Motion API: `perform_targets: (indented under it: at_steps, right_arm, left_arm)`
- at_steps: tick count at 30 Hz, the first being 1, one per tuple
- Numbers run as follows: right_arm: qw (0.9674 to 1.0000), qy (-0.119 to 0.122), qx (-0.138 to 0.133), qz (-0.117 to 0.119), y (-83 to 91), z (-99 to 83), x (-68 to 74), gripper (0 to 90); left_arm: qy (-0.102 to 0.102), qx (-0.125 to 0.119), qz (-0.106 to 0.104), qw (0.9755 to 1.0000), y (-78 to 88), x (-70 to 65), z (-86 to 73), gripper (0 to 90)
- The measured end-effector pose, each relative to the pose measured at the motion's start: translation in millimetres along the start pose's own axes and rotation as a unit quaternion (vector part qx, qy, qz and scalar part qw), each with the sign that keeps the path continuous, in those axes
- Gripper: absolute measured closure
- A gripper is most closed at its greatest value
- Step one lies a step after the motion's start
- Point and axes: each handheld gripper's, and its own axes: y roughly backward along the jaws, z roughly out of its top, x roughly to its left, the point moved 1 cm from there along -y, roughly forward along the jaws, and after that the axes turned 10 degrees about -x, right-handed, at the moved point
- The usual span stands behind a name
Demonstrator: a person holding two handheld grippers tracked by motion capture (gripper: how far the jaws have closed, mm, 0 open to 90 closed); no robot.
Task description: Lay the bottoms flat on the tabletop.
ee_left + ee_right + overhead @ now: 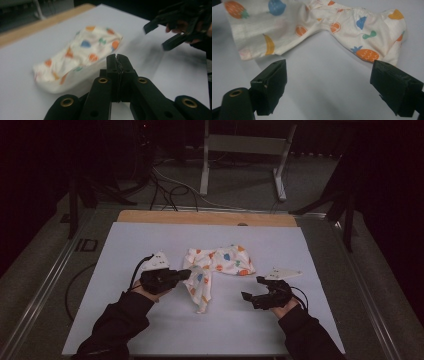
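A small white garment (218, 263) printed with coloured fruit lies crumpled in the middle of the white mat, one leg trailing toward me. My left gripper (186, 273) sits at the garment's left edge. In the left gripper view its jaws (117, 60) are pressed together, and the garment (80, 55) runs right up to them, so its edge looks pinched. My right gripper (251, 288) rests on the mat to the right of the garment, open. In the right gripper view its jaws (327, 85) stand wide apart over bare mat, with the garment (317, 27) just beyond them. The right gripper (162, 35) also shows far off.
The white mat (150, 240) covers most of the table, with a wooden strip (205, 217) along the far edge. Beyond the table stand a metal frame (240, 145) and loose cables (170, 190) on the floor. A metal rail (45, 285) runs along the left side.
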Motion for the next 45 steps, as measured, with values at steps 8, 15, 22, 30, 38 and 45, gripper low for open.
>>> perform_targets:
  at_steps: [8, 15, 22, 30, 38, 45]
  right_arm:
    - [1.0000, -0.001, 0.001, 0.000, -0.7, 0.0, -0.6, 14.2]
    - [1.0000, 0.000, 0.002, 0.000, -1.5, 0.7, 0.5, 14.2]
    - [1.0000, 0.003, 0.002, -0.002, -1.0, 0.9, -0.7, 14.2]
    - [1.0000, 0.000, -0.001, 0.000, -1.8, 1.3, 0.3, 14.2]
    - [1.0000, 0.001, 0.002, 0.005, -2.4, 1.1, 0.4, 14.2]
    - [1.0000, -0.004, -0.003, 0.004, -1.0, 1.5, -0.1, 14.2]
  left_arm:
    - [0.020, 0.093, 0.065, 0.9934, 8.1, 38.4, -54.3, 87.6]
    - [0.025, 0.107, 0.085, 0.9904, 15.8, 47.9, -70.6, 74.3]
    - [-0.032, 0.054, -0.002, 0.9980, 24.6, -0.1, -57.8, 48.2]
    - [-0.087, 0.100, -0.074, 0.9884, -6.4, -49.5, -66.0, 50.0]
    - [-0.093, 0.156, -0.059, 0.9815, -36.0, -48.3, -79.0, 63.2]
    - [-0.077, 0.154, -0.037, 0.9844, -42.6, -47.3, -74.5, 87.3]
